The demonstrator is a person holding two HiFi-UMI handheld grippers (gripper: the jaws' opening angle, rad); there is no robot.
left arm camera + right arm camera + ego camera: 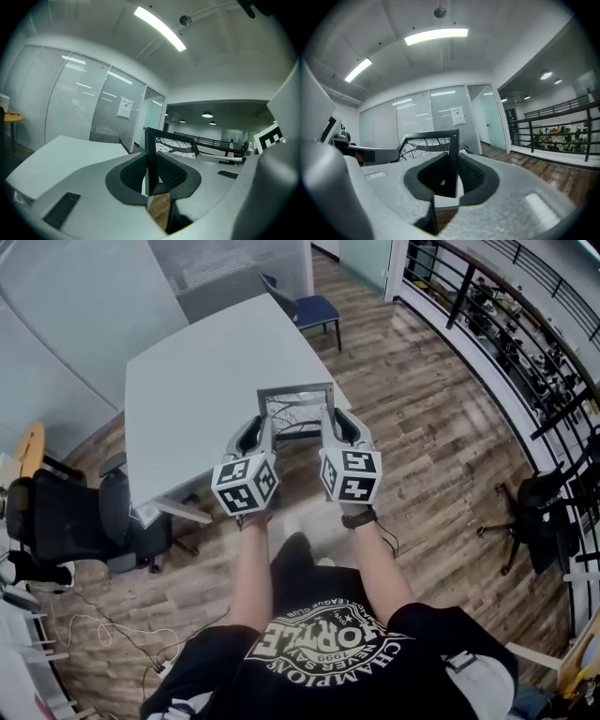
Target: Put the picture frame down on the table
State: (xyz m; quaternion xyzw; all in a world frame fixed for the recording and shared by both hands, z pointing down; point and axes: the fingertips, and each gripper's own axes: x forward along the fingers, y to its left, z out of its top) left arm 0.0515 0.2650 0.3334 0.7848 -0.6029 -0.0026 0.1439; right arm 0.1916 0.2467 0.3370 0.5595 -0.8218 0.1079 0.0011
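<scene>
At the near left stood a black office chair (66, 521), just beside the near left corner of the pale grey surface (197, 371), which ran away toward a glass wall at the far left. The left claw (151, 174) was closed on the left side bar of the picture frame (298, 407), its 2 dark ribbed pads pressed against the thin black edge. The picture frame hung between the 2 claws above the near right edge of the surface, its far bar over the surface and its near part out past the edge; whether it touched the surface could not be told. Its print showed dark bare branches on white. The right claw (451, 174) was clamped on the right side bar in the same way, with wood floor (422, 418) visible beneath its jaws. Beyond the far corner of the surface stood a blue chair (314, 310), and a black railing (525, 343) lined the far right.
</scene>
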